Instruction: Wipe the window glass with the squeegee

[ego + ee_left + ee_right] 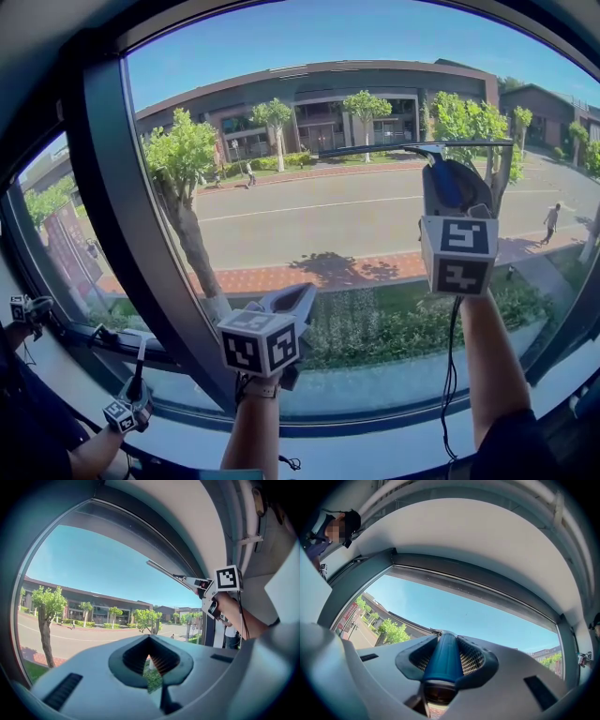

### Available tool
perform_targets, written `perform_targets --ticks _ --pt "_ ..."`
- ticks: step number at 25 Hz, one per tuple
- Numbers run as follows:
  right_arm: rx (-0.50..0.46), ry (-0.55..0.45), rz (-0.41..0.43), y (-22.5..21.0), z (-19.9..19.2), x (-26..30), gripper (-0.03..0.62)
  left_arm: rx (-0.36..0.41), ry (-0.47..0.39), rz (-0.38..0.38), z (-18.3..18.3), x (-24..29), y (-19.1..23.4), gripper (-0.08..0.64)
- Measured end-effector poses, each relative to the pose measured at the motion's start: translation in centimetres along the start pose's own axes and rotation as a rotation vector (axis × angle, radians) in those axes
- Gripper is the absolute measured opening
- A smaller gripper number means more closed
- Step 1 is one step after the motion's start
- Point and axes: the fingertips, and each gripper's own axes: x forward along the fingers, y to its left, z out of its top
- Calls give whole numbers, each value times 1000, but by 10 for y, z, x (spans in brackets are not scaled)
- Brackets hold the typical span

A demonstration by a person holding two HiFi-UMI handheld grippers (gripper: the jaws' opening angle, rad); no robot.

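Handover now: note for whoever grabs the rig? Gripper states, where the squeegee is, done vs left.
Right gripper: shut on the squeegee by its blue handle and raised. The blade lies level across the right part of the window glass; I cannot tell whether it touches.
Left gripper: shut, empty, held lower and to the left.
Done: unclear. The glass shows no streaks or wet marks to judge by.
Left: probably draw the blade down the pane, then repeat across the rest.

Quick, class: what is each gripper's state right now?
Left gripper: shut, holding nothing.
Right gripper: shut on the squeegee.
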Motion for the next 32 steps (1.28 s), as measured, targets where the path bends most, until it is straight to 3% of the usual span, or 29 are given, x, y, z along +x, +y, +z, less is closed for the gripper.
perform_targets --ticks 32 --pt "24 26 -5 16 -52 -29 130 -35 28 -14 -17 2 -6 2"
